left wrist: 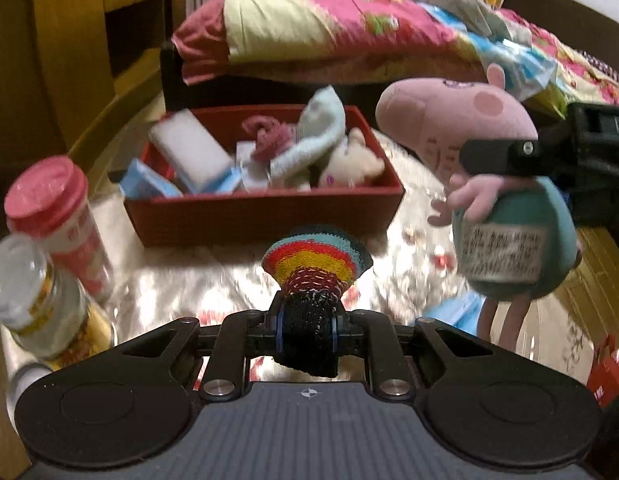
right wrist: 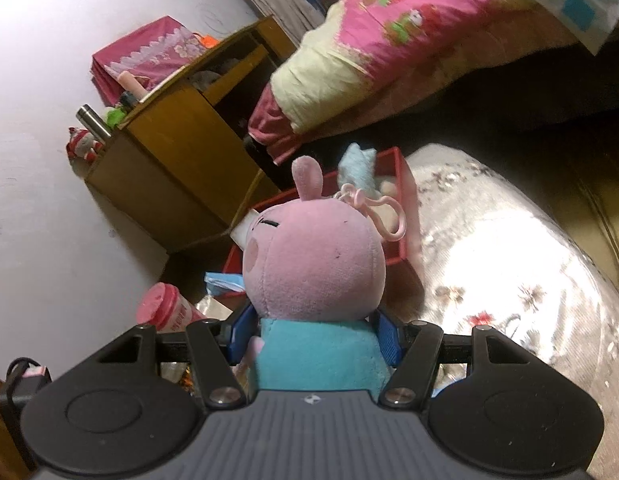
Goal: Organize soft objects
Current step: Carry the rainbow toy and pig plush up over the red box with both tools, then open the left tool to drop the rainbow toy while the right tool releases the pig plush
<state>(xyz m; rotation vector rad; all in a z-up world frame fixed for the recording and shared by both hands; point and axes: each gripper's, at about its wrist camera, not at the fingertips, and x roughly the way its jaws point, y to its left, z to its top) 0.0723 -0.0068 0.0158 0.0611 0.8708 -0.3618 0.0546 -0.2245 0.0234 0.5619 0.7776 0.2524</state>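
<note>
My left gripper (left wrist: 307,330) is shut on a rainbow-striped knitted pouch (left wrist: 315,264) with a black base, held above the table in front of the red box (left wrist: 265,212). The box holds several soft things: a white sponge, a light-blue cloth, a small white plush. My right gripper (right wrist: 315,338) is shut on a pink pig plush (right wrist: 313,272) in a teal dress, gripping its body; in the left wrist view the pig plush (left wrist: 489,184) hangs to the right of the box, with the right gripper's finger (left wrist: 505,156) across its neck.
A pink-lidded tube (left wrist: 57,216) and a glass jar (left wrist: 41,300) stand at the table's left. A floral tablecloth (right wrist: 509,280) covers the table. A bed with a pink quilt (left wrist: 349,28) lies behind. A wooden cabinet (right wrist: 181,152) stands at the left.
</note>
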